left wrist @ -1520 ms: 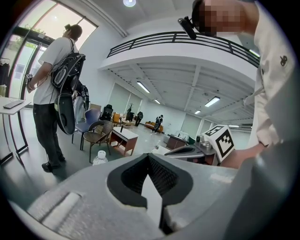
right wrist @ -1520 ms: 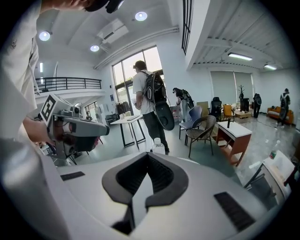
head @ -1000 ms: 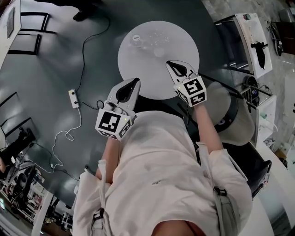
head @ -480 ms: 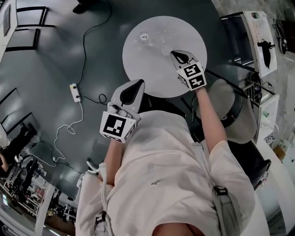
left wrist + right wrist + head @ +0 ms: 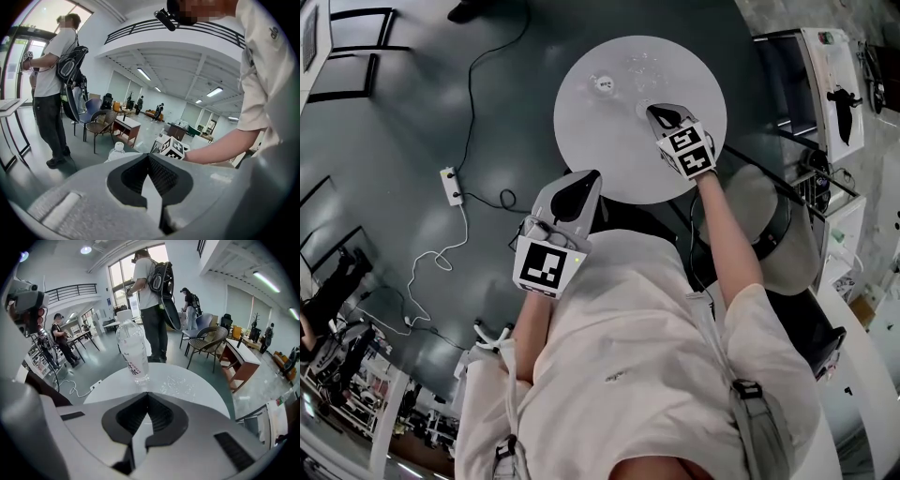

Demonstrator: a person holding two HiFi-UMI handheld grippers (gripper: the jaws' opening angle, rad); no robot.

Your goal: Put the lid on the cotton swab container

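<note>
A clear, see-through plastic thing, which I take for the cotton swab container, lies on the round white table, past its middle. I cannot make out a separate lid. My right gripper hovers over the table's right half, short of the clear thing, with its jaws shut and nothing between them. My left gripper hangs at the table's near left edge, also shut and empty.
A clear water bottle stands upright on the table's far left part. A round grey seat is at my right, and a white cable with a power strip lies on the floor at left. People stand beyond the table.
My right gripper has moved forward, from the table's near edge to over its right half. My left gripper has stayed near the table's front edge.
</note>
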